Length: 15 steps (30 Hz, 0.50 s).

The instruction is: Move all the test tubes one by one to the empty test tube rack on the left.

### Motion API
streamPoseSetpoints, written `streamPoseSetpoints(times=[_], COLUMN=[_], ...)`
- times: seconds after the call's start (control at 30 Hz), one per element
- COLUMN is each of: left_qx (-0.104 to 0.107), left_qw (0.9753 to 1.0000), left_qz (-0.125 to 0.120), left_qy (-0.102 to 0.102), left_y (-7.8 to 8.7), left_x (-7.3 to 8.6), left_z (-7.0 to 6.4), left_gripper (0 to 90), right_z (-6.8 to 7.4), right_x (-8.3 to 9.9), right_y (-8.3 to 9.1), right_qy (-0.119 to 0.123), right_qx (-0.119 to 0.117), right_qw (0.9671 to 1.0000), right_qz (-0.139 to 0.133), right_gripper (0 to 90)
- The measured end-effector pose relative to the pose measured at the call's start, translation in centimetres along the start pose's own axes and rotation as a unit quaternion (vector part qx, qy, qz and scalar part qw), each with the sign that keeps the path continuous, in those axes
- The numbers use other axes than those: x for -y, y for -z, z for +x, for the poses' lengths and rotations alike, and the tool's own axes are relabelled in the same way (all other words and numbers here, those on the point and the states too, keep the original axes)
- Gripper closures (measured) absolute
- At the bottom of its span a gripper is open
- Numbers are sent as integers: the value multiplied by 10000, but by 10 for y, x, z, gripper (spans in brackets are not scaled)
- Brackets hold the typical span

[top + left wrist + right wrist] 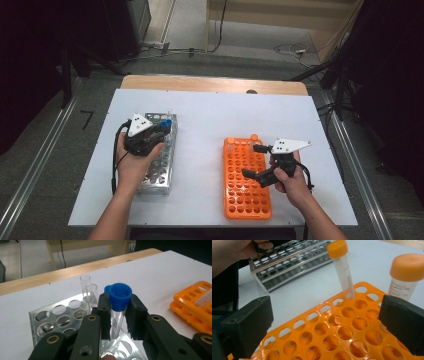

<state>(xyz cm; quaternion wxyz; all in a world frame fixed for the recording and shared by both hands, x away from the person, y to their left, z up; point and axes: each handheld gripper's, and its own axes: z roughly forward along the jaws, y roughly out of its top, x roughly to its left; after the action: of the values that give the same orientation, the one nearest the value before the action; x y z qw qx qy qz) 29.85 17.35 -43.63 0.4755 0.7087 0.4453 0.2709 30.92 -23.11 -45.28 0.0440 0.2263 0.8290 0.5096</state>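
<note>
Blue-capped clear plastic tube point(120, 302) sits pinched in the left gripper point(119, 315) above the shiny metal rack point(47, 322), not yet moved. Right gripper point(324, 322) is spread wide.

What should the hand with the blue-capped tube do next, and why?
Probably lift straight up a little. The left gripper has its jaws closed around the blue-capped tube, just under the cap, and the tube's lower end still looks to sit in a hole of the metal rack. A straight lift should free it without tilting.
</note>
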Motion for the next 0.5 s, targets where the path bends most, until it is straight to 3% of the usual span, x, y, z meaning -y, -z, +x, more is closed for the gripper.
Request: streamPoseSetpoints(times=[0.13, 0.27, 0.33, 0.43, 0.5], left_qx=[7, 19, 74, 309, 377], left_qw=[10000, 9999, 9995, 9985, 9979], left_qz=[32, 3, -64, -153, -197], left_qy=[30, 159, 288, 415, 483], left_y=[0, 2, 5, 8, 10], left_x=[0, -1, -2, -3, -3], left_z=[0, 1, 2, 5, 5], left_gripper=[722, 638, 561, 538, 475], right_z=[-4, -6, -7, -9, -10], right_x=[1, 1, 1, 1, 1], right_y=[2, 3, 3, 3, 3], right_qy=[-53, -111, -126, -155, -177], right_qx=[39, 89, 115, 184, 261], right_qw=[10000, 9999, 9998, 9997, 9995], right_qz=[-44, -66, -79, -80, -81], right_gripper=[0, 0, 0, 21, 31])
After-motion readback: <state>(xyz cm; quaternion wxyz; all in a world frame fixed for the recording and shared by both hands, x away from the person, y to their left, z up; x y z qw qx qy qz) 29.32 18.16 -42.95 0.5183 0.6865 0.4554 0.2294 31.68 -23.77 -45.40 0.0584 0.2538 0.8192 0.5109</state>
